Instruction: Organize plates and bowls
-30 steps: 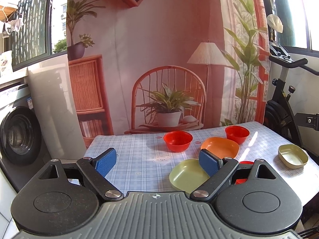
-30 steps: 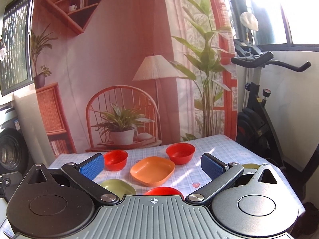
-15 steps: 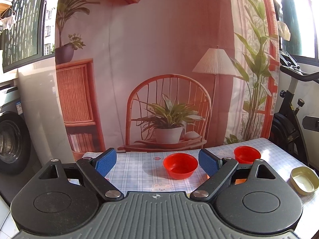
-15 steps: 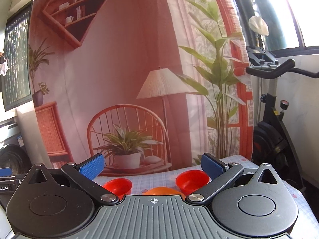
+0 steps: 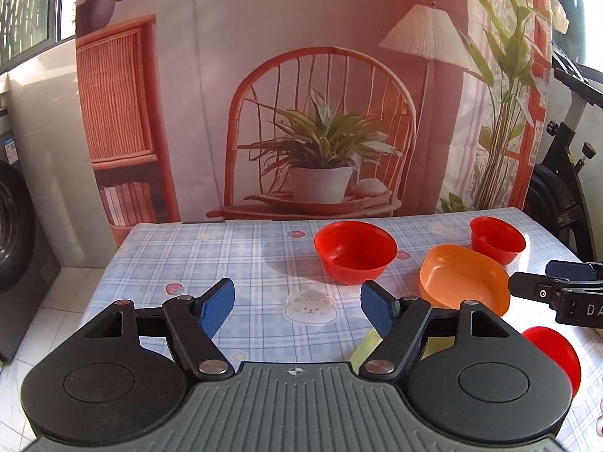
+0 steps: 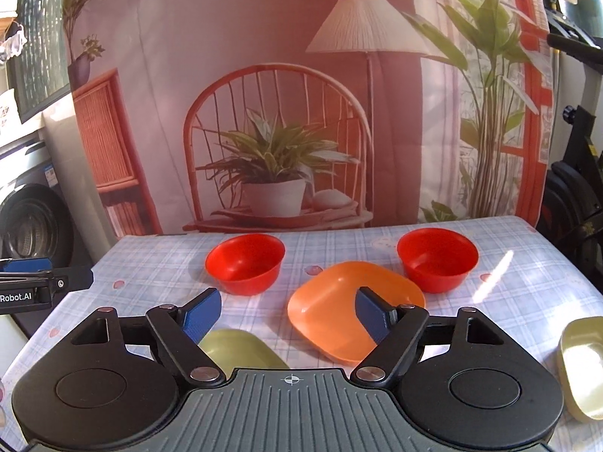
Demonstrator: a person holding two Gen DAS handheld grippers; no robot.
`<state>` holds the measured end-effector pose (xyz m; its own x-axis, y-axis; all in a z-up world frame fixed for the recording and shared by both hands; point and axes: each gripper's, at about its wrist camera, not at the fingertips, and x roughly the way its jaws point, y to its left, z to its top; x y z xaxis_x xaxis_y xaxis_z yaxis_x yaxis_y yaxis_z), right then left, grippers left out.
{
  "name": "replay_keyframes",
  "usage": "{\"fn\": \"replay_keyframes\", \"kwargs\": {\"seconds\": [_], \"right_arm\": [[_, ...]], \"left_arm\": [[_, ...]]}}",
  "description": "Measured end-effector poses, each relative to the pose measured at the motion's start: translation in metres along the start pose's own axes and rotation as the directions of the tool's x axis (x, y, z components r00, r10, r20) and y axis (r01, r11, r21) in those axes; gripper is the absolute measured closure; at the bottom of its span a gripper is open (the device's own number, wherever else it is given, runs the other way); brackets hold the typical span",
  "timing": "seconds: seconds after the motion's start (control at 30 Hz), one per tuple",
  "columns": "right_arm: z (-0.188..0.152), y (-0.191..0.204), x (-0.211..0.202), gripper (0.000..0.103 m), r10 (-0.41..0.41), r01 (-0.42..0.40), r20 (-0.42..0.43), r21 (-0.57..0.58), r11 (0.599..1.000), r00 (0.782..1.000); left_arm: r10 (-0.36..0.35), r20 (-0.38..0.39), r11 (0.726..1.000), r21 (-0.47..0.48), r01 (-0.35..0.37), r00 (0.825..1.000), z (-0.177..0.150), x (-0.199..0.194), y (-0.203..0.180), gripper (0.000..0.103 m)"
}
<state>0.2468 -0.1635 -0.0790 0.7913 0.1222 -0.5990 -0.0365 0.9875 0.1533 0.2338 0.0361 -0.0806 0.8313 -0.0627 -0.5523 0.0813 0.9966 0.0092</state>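
On the blue checked tablecloth point(image 6: 158, 263) stand two red bowls point(image 6: 245, 258) point(image 6: 437, 258), with an orange plate point(image 6: 339, 309) in front of them. A green plate point(image 6: 241, 350) lies near, partly hidden by my right gripper point(image 6: 288, 314), which is open and empty above the table. An olive dish point(image 6: 580, 361) sits at the right edge. My left gripper point(image 5: 297, 307) is open and empty over the near left of the table. In the left wrist view the bowls point(image 5: 356, 250) point(image 5: 497, 239), the orange plate point(image 5: 465, 277) and a third red bowl point(image 5: 554, 354) show.
A printed backdrop point(image 6: 282, 94) of a chair, plant and lamp hangs behind the table. A washing machine point(image 5: 15, 233) stands to the left. An exercise bike point(image 6: 576, 173) stands to the right. The right gripper's tip point(image 5: 557, 286) shows at the right of the left wrist view.
Both grippers tilted up toward the backdrop, then came back down and closer to the table. The dishes now look nearer. Both stay open and empty.
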Motion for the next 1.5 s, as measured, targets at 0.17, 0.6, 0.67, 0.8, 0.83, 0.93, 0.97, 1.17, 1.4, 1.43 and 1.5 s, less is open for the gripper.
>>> {"fn": "replay_keyframes", "kwargs": {"seconds": [0.17,0.6,0.67,0.8,0.83,0.93,0.97,1.17,1.4,1.43,1.5], "right_arm": [[-0.020,-0.007,0.028,0.054,0.003,0.002,-0.082,0.058,0.998,0.997],[-0.042,0.004,0.060,0.081,-0.007,0.013,-0.232,0.022,1.000,0.973],[-0.043,0.004,0.063,0.084,-0.021,0.025,-0.243,0.014,1.000,0.970],[-0.045,0.003,0.065,0.092,-0.027,0.030,-0.255,0.009,0.999,0.967],[-0.046,0.003,0.065,0.093,-0.032,0.033,-0.254,0.001,0.999,0.967],[-0.046,0.004,0.066,0.095,-0.031,0.031,-0.257,-0.005,1.000,0.966],[-0.046,0.004,0.066,0.095,-0.032,0.031,-0.256,-0.006,0.999,0.966],[-0.047,0.004,0.064,0.095,-0.019,0.020,-0.255,0.001,1.000,0.967],[-0.052,0.010,0.061,0.095,0.030,-0.024,-0.271,0.023,0.999,0.962],[-0.053,0.012,0.060,0.095,0.041,-0.034,-0.273,0.029,0.999,0.961],[-0.055,0.015,0.059,0.095,0.051,-0.045,-0.276,0.029,0.999,0.960]], "left_arm": [[-0.019,-0.104,1.000,-0.014,0.018,0.994,-0.024,0.037,0.001,0.035],[-0.099,-0.273,0.993,-0.096,0.076,0.957,-0.072,0.082,-0.001,0.053],[-0.116,-0.285,0.990,-0.115,0.087,0.951,-0.076,0.083,-0.002,0.058],[-0.127,-0.270,0.987,-0.134,0.093,0.954,-0.079,0.083,-0.003,0.066],[-0.136,-0.268,0.985,-0.141,0.101,0.954,-0.079,0.083,-0.003,0.071],[-0.150,-0.254,0.983,-0.145,0.116,0.955,-0.079,0.081,-0.004,0.083],[-0.147,-0.249,0.984,-0.137,0.116,0.957,-0.079,0.080,-0.006,0.084],[-0.140,-0.230,0.984,-0.139,0.110,0.963,-0.082,0.076,-0.008,0.092],[-0.080,-0.226,0.983,-0.177,0.040,0.971,-0.085,0.065,0.004,0.096],[-0.072,-0.225,0.983,-0.184,0.031,0.972,-0.085,0.064,0.006,0.097],[-0.065,-0.222,0.980,-0.200,0.020,0.973,-0.086,0.062,0.011,0.097]]}}
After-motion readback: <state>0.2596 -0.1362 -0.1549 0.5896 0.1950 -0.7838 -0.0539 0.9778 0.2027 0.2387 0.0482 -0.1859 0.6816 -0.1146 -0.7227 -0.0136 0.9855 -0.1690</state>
